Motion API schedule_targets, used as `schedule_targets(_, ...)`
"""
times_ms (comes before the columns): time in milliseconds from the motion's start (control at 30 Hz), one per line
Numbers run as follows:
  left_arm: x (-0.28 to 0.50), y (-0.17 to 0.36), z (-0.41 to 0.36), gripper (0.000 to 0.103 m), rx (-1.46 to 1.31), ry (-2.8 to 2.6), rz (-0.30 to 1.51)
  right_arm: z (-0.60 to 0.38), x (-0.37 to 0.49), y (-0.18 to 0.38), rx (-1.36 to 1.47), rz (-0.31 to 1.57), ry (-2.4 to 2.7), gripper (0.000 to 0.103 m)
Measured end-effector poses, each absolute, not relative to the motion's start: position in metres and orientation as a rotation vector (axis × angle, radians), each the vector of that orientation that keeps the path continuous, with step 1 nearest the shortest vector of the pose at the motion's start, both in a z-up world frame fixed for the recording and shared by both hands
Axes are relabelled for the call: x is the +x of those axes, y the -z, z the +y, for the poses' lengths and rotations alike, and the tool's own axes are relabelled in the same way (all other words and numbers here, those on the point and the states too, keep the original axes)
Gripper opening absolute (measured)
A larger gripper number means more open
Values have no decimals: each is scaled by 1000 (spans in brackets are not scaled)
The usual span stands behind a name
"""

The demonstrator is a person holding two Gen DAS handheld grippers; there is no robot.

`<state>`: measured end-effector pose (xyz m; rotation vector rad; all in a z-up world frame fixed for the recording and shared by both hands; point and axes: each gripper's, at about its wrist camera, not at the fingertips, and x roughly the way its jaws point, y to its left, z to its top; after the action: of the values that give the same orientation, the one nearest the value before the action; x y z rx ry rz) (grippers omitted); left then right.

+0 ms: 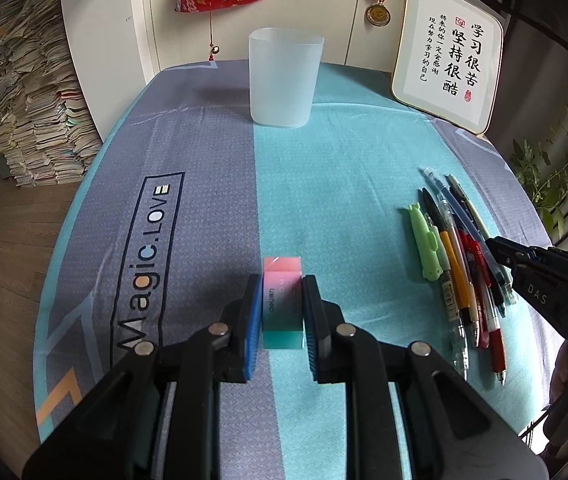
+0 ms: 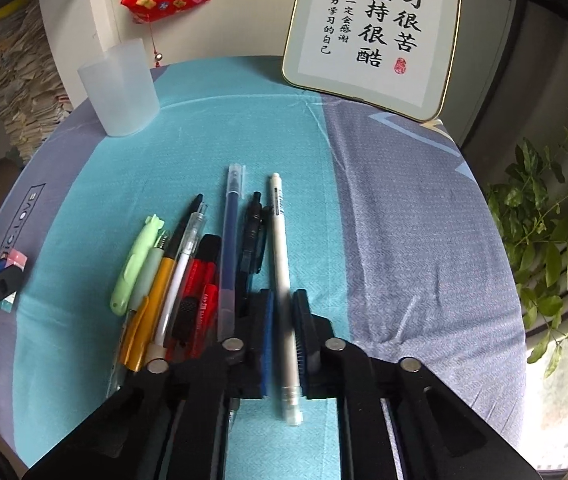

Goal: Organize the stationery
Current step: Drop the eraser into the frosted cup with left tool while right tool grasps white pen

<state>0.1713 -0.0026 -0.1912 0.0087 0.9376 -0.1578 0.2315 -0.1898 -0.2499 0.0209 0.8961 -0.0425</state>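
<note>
- Left wrist view: the left gripper (image 1: 282,312) has its two pads pressed against the long sides of the gradient eraser (image 1: 282,300), clamping it. The eraser's long axis runs straight ahead toward 12 o'clock, in line with the frosted cup (image 1: 284,78), which stands well apart at 12 o'clock on the tablecloth (image 1: 363,160). The pen pile (image 1: 459,264) lies at 3 o'clock, where the right gripper's tip is at work.
- Right wrist view: the right gripper (image 2: 284,312) is closed on the white pen (image 2: 284,280), which runs lengthwise between the pads, tip toward 12 o'clock. The remaining pens lie just beside it at 9 to 10 o'clock; the cup stands at 11 o'clock, well apart.
- Judgement: the left gripper has the straighter line to the cup; the right must swing leftward.
</note>
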Motion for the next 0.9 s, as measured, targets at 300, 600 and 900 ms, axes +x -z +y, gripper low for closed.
schedule_targets(300, 168, 182, 0, 18, 16, 165, 910, -183, 218, 241, -14, 841, 79, 8)
schedule_targets(600, 173, 161, 4, 18, 15, 184, 871, -167, 190, 206, -67, 748, 94, 8)
schedule_targets(900, 189, 121, 20, 18, -16, 190, 782, -158, 165, 180, -73, 670, 98, 8)
